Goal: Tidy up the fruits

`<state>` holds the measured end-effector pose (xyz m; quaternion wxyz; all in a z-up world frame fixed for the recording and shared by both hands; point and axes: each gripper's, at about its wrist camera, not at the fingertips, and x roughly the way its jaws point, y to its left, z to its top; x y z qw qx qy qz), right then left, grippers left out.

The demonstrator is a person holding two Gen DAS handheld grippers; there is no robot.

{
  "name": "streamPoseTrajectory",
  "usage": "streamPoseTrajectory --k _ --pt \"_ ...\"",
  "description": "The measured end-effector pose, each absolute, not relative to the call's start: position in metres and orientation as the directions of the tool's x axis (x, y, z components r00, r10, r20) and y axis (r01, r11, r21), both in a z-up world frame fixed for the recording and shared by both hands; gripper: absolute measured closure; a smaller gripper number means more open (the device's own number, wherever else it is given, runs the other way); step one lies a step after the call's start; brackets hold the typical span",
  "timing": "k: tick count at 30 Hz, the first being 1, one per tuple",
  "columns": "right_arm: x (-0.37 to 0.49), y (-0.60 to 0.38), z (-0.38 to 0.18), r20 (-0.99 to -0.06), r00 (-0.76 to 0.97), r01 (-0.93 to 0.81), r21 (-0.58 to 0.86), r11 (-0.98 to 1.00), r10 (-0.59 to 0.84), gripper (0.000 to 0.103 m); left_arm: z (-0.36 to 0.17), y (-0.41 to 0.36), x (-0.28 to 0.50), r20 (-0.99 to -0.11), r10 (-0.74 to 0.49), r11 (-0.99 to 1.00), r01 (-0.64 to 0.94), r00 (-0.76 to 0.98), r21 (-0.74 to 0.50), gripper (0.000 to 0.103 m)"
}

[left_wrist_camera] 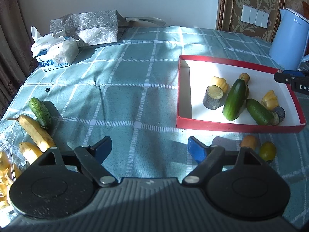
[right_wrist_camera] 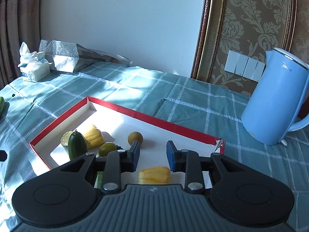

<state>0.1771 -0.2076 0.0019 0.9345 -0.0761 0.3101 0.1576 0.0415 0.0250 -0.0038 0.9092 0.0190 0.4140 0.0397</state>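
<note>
My left gripper hangs wide open and empty over the cloth. Two small fruits lie near right, just outside the box. I'd take them singly, pads low. Bananas wait at left. Farther right, my right gripper is pinched narrow and empty over the box.

A woven checked cloth is seen; the red tray looks like matt card, the blue kettle smooth glossy plastic.
</note>
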Motion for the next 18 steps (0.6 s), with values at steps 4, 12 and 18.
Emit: streamPoseTrajectory --k 4,12,18 --pt "0.146 -0.234 0.007 -0.612 0.745 -0.3 0.047 0.953 0.265 0.072 -0.004 0.012 0.04 -0.749 0.036 0.998 0.011 0.662 0.058 0.019" --pt "0.07 -0.265 -0.014 -0.665 0.723 -0.232 0.025 0.972 0.189 0.072 -0.014 -0.042 0.033 -0.729 -0.101 0.966 0.241 0.677 0.09 0.017" --pt "0.032 -0.274 -0.027 -0.696 0.706 -0.177 0.008 0.984 0.133 0.072 -0.021 -0.059 0.039 -0.749 -0.118 0.958 0.274 0.652 0.088 0.017"
